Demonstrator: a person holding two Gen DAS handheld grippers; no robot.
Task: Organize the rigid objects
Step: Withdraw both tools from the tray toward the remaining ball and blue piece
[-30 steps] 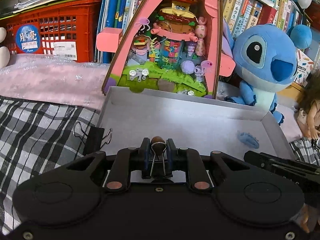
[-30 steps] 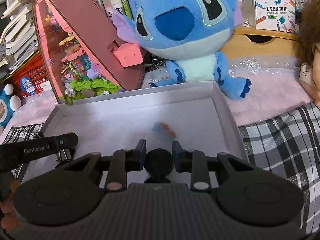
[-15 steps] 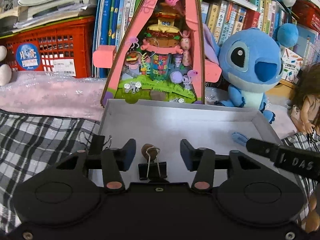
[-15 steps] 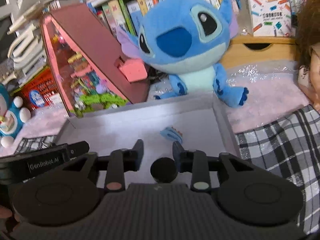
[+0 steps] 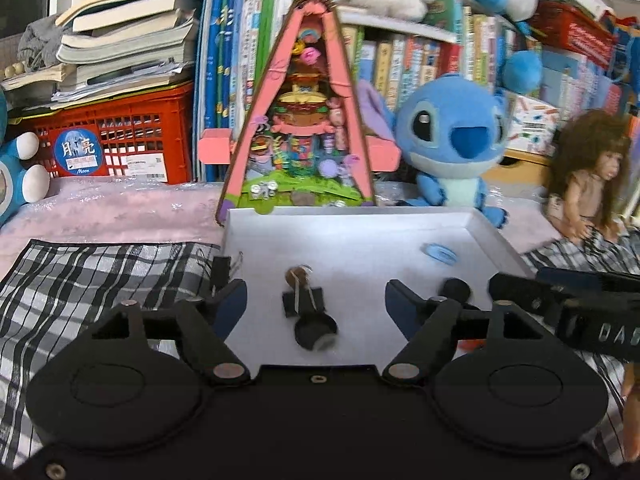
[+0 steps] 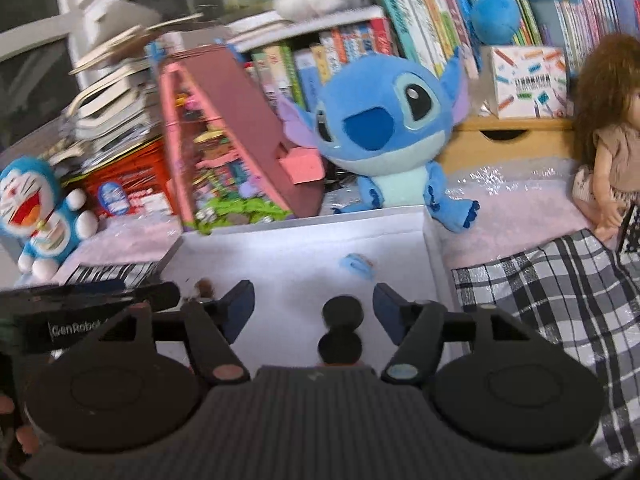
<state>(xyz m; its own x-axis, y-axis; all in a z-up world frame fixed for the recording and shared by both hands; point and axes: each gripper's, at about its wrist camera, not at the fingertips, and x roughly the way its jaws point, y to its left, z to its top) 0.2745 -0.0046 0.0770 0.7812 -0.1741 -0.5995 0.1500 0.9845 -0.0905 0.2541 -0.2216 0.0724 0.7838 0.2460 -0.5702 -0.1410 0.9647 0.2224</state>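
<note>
A shallow grey tray (image 5: 492,232) lies ahead of both grippers. My left gripper (image 5: 316,296) is open above its near part. A black binder clip (image 5: 302,302) with a small brown piece (image 5: 297,274) at its handles lies in the tray between the fingers, a black round object (image 5: 314,332) just below it. My right gripper (image 6: 314,300) is open, with a black dumbbell-shaped object (image 6: 342,330) lying between its fingers in the tray (image 6: 434,240). A small blue piece (image 5: 440,253) lies at the far right of the tray, also in the right wrist view (image 6: 358,265).
Another binder clip (image 5: 222,270) sits on the checked cloth (image 5: 100,276) left of the tray. Behind stand a pink triangular toy house (image 5: 304,136), a Stitch plush (image 5: 452,140), a doll (image 5: 588,180), a red crate (image 5: 116,140) and books. A Doraemon plush (image 6: 36,212) sits far left.
Both grippers have opened and pulled back and up. The left let go of the binder clip and the right let go of the black object; both now lie in the tray.
</note>
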